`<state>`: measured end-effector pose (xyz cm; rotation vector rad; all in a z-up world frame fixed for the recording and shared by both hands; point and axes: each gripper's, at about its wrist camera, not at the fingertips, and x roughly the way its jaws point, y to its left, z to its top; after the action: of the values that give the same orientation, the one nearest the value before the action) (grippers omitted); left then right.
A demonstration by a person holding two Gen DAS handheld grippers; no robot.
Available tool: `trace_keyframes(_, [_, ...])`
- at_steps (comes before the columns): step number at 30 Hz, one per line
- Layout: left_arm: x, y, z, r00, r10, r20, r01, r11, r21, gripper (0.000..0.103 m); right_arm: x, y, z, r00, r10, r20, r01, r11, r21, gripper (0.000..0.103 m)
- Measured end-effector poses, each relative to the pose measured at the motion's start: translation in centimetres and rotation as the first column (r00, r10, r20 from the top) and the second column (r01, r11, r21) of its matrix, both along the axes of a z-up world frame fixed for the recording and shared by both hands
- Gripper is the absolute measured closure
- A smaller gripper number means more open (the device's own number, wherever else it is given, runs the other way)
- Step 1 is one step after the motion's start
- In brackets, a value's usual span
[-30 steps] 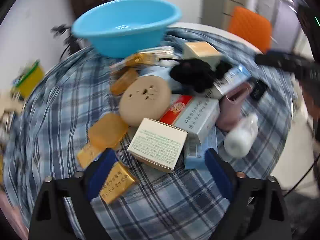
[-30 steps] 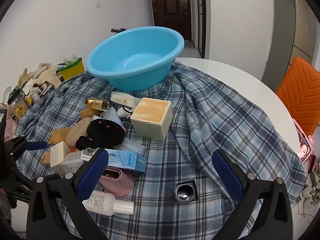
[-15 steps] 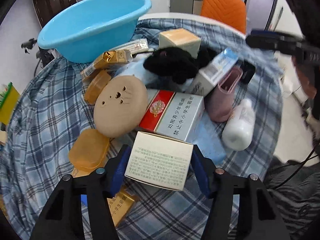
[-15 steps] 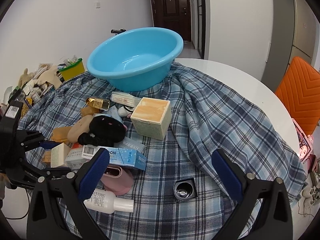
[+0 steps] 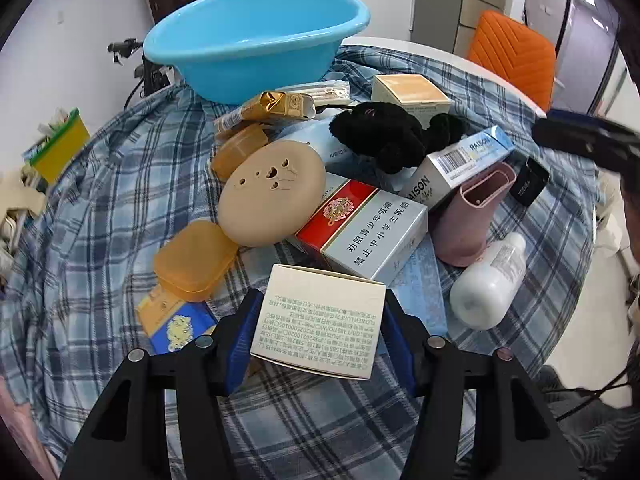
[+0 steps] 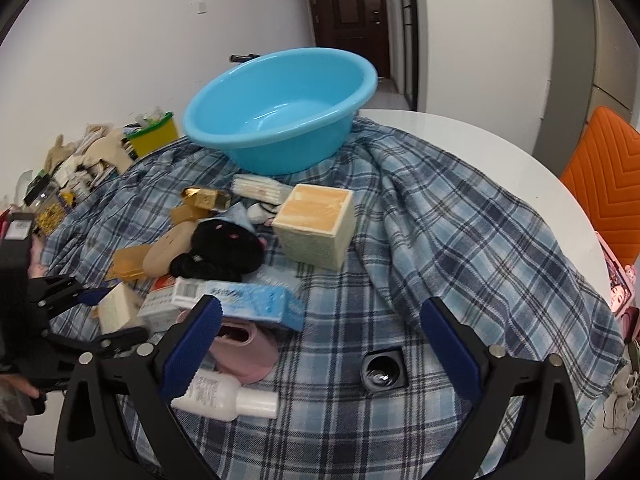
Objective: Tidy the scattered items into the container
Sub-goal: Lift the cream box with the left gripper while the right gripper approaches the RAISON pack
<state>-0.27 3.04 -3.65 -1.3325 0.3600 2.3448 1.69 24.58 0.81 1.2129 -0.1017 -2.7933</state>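
The left claw [image 5: 318, 332] grips a cream printed box [image 5: 318, 322] by its two short ends, the box's long axis running across the fingers, printed face up. Just beyond it lies the silver-and-red carton [image 5: 362, 226], angled away to the right, with the pile crowding close behind. The right claw [image 6: 320, 334] hangs wide over bare plaid cloth [image 6: 460, 240], holding nothing. Farthest ahead sits the blue basin [image 6: 280, 112], near the bench [image 6: 500, 140] edge.

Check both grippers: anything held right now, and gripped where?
Left gripper is shut on the cream printed box, its blue pads on the box's two opposite side faces. Right gripper is open, holding nothing.
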Motion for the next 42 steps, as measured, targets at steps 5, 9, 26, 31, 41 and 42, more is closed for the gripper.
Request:
trace_keyframes(5, [0.9, -0.1, 0.9, 0.996, 0.069, -0.054, -0.068, 0.998, 0.003, 0.043, 0.9, -0.5, 0.0, 0.999, 0.009, -0.031, -0.01, 1.0, -0.027, 0.004])
trace_keyframes(9, [1.8, -0.6, 2.2, 0.978, 0.162, -0.128, -0.157, 0.986, 0.049, 0.043, 1.1, -1.0, -0.5, 0.998, 0.011, -0.059, -0.015, 0.998, -0.06, 0.004])
trace_keyframes(26, [1.1, -1.8, 2.8, 0.936, 0.283, -0.207, -0.269, 0.959, 0.093, 0.043, -2.0, -6.6, -3.4, 0.999, -0.037, -0.021, 0.037, 0.999, 0.007, 0.003])
trace_keyframes(31, [0.8, -2.6, 2.7, 0.929, 0.307, -0.205, -0.292, 0.951, 0.101, 0.043, -2.8, -6.6, -4.2, 0.999, -0.03, 0.01, 0.03, 1.0, -0.009, 0.003])
trace_keyframes(41, [0.6, -2.3, 2.4, 0.932, 0.311, -0.188, -0.293, 0.949, 0.117, 0.043, -2.3, -7.0, -4.0, 1.0, -0.014, -0.021, 0.014, 1.0, -0.01, 0.013])
trace_keyframes(42, [0.6, -2.3, 2.5, 0.931, 0.311, -0.191, -0.293, 0.949, 0.117, 0.043, -2.2, -6.9, -3.8, 0.999, -0.023, -0.028, 0.023, 1.0, -0.005, 0.013])
